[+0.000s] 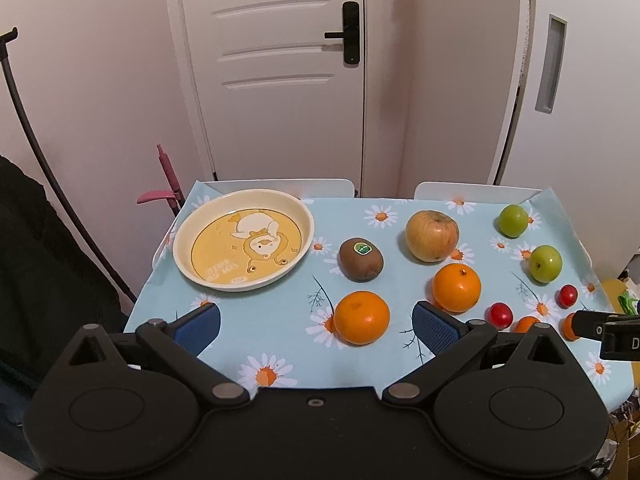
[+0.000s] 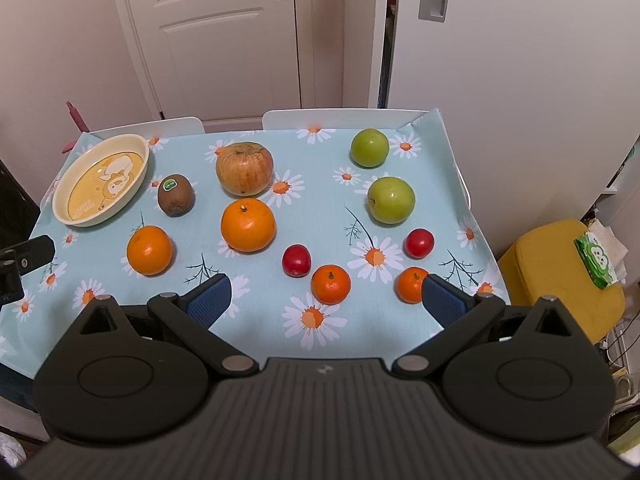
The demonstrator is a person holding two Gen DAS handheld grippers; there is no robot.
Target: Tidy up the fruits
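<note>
A cream plate with a yellow duck picture lies empty at the table's far left. Scattered on the daisy tablecloth are a kiwi, a yellow-red apple, two big oranges, two green apples, two small red fruits and two small tangerines. My left gripper is open, just short of the near orange. My right gripper is open, just before the tangerines.
Two white chair backs stand behind the table, with a white door and a wall beyond. A yellow stool with a green tissue pack sits right of the table. A pink handle stands past the far left corner.
</note>
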